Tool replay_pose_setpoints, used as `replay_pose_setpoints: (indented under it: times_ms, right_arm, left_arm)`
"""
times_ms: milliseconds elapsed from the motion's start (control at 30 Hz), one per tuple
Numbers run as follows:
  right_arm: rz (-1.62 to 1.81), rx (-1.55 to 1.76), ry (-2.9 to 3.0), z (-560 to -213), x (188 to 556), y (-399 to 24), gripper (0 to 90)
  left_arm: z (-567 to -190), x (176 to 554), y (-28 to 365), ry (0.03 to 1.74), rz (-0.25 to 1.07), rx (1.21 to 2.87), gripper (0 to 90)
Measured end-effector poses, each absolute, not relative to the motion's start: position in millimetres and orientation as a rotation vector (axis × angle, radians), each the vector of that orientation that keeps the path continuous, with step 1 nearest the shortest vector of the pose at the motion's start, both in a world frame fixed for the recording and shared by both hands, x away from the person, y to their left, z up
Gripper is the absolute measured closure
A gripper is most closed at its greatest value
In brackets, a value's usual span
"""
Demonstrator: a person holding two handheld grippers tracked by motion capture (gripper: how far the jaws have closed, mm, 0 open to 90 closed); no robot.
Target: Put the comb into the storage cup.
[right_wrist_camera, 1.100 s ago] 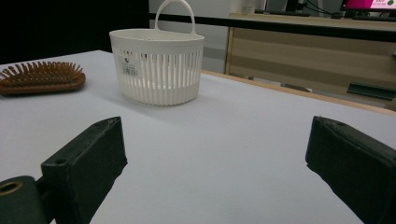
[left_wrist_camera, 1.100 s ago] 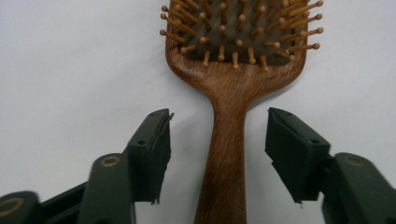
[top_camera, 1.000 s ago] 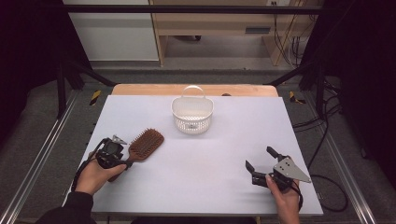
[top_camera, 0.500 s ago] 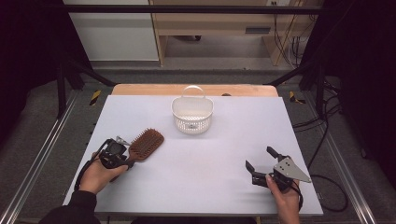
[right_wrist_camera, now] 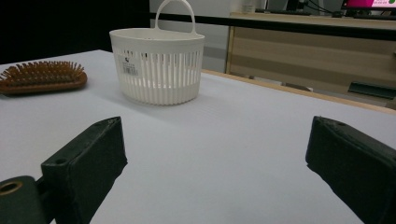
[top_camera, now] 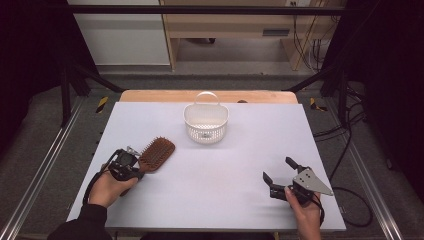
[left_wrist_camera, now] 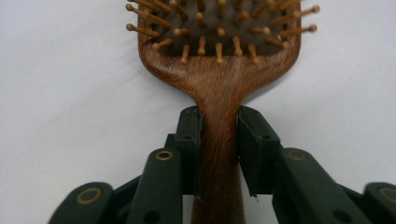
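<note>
At the desk's (top_camera: 210, 200) left, the left gripper (left_wrist_camera: 219, 140) has just been closing, its pads now against the handle of the wooden hairbrush (left_wrist_camera: 219, 93), whose head lies flat beyond it. The white basket (top_camera: 205, 122) stands mid-desk; the right gripper (top_camera: 282, 176) rests wide open, holding nothing

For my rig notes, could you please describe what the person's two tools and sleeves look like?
Both are black two-jaw tools with blocky rectangular pads and brass-coloured rivets at the linkage joints. The right tool carries a grey three-cornered plate on top, and a black cable trails from it off the table edge. The left tool has a black body. A dark sleeve covers the left forearm.
</note>
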State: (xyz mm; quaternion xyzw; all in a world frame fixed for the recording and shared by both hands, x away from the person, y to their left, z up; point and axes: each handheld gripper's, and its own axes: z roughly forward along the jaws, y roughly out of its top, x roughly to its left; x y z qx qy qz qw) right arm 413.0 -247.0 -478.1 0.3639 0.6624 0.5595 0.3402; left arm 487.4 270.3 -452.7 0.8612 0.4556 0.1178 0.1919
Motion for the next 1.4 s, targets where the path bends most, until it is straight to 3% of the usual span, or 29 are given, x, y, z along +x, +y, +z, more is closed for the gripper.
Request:
replay_pose_setpoints:
  times_ms: [467, 1000, 1400]
  right_arm:
    - [1.460, 0.953, 1.719, -478, 413, -249, 4.9]
    - [1.513, 1.018, 1.760, -482, 416, -248, 5.4]
    - [1.705, 1.143, 1.703, -464, 440, -191, 4.9]
  left_arm:
    - [-454, 476, 267, 1.224, 0.445, 2.407, 72.0]
    - [-435, 447, 265, 1.025, 0.626, 2.219, 72.1]
    - [-439, 441, 250, 0.908, 0.640, 2.086, 72.1]
